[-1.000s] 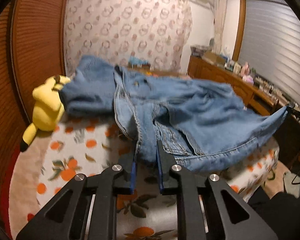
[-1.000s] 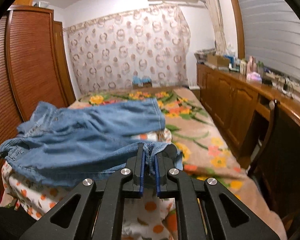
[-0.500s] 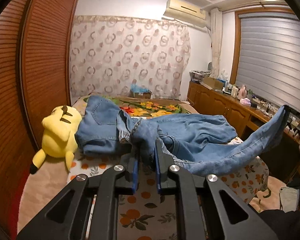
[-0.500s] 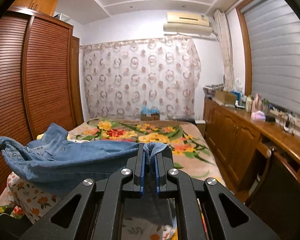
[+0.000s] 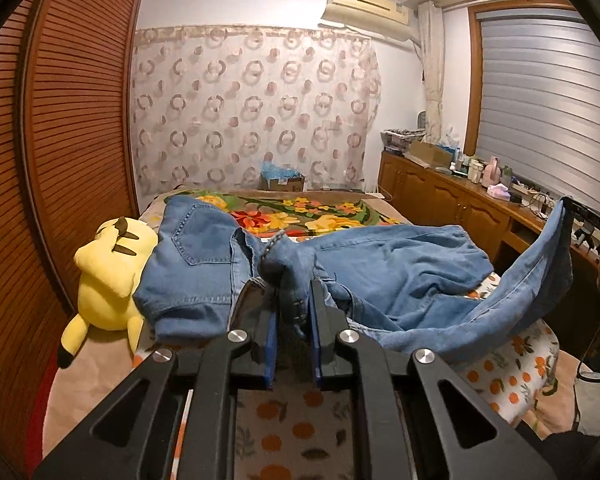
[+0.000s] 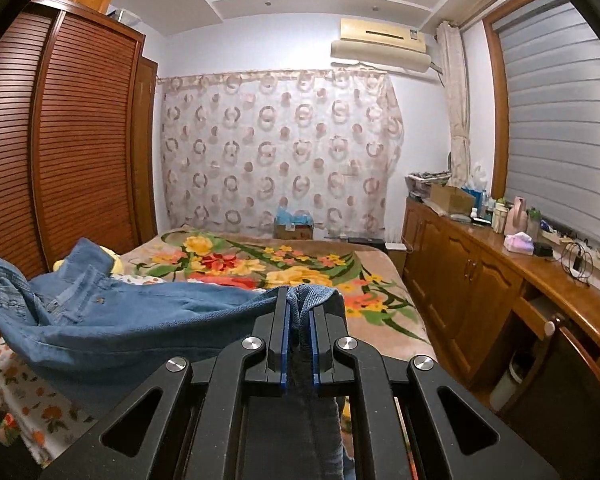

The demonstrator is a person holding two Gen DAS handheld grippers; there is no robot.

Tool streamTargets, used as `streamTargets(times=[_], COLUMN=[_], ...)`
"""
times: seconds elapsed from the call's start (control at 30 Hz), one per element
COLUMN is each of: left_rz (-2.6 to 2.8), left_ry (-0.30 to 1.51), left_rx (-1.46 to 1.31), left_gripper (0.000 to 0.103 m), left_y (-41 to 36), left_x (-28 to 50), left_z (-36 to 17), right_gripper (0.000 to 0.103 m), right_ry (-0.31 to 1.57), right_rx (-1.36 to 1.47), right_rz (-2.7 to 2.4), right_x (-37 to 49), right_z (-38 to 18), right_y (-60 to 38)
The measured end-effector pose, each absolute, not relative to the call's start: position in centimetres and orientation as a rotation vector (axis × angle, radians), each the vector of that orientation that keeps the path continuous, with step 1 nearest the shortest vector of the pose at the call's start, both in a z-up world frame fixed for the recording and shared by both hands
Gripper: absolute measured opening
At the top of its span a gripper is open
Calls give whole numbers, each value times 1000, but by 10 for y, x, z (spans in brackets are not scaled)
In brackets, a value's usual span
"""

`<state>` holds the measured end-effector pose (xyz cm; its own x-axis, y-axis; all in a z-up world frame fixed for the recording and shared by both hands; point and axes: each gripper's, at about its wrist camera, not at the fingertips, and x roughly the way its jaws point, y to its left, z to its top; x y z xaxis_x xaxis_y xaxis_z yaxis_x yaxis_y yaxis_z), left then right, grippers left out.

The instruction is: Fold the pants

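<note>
While the denim hangs between both hands, the left gripper (image 5: 292,312) has its fingers (image 5: 269,332) pinching a bunched fold of the blue pants (image 5: 400,276), right at the seam with the stitching showing between the blue pads. Over on the other side, the right gripper (image 6: 299,332) has its fingers (image 6: 283,344) pressed tight on a hem end of the pants (image 6: 140,320), with a strip of cloth running back between them toward the camera. The pants sag in a loose hammock between the two grips and lie partly on the bed (image 5: 300,408), at its near end. From the left wrist view, the seat with its back pocket lies flat on the bed, touching the yellow plush toy (image 5: 108,272) that sits at the bed's left edge. One leg spreads across the bed to the right, and the other rises off the bed's right side to the far gripper. Beyond the pants, the bed's floral blanket (image 6: 284,264) is bare up to the patterned curtain (image 6: 280,152). A wooden cabinet (image 6: 460,280) runs along the bed's right side.
</note>
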<state>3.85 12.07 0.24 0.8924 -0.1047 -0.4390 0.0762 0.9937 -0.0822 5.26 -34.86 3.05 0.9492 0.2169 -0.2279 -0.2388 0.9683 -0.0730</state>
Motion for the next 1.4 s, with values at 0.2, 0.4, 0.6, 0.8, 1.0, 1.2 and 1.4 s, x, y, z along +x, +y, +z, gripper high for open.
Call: streamTargets(times=[0.2,0.4,0.6,0.8,1.0,1.2,1.4], left_rz=[-102,-99,-93,-82,-65,-33,9], left_ry=[495,508,473,437,429,458,522], left_rx=[-61,-73,-91,-83,-82,-82,-72], left_gripper=[14,14,14,14,14,14,14], left_y=[119,120,120,121,122,125,128], left_x=[67,97,127,161,198,242,282], left_z=[-9,-14,-3,15,23,19,1], right_gripper=[7,7,7,7,7,7,7], right_ry=[285,318,272,222,205,212,271], right_rx=[-114,-105,-102,-125,-147,-117,-170], right_rz=[220,208,198,181,165,153,128], right_x=[93,128,147,168,196,234,277], right_z=[19,35,63,95,105,84,67], right_y=[-334,-332,-329,-321,-307,-303,-280])
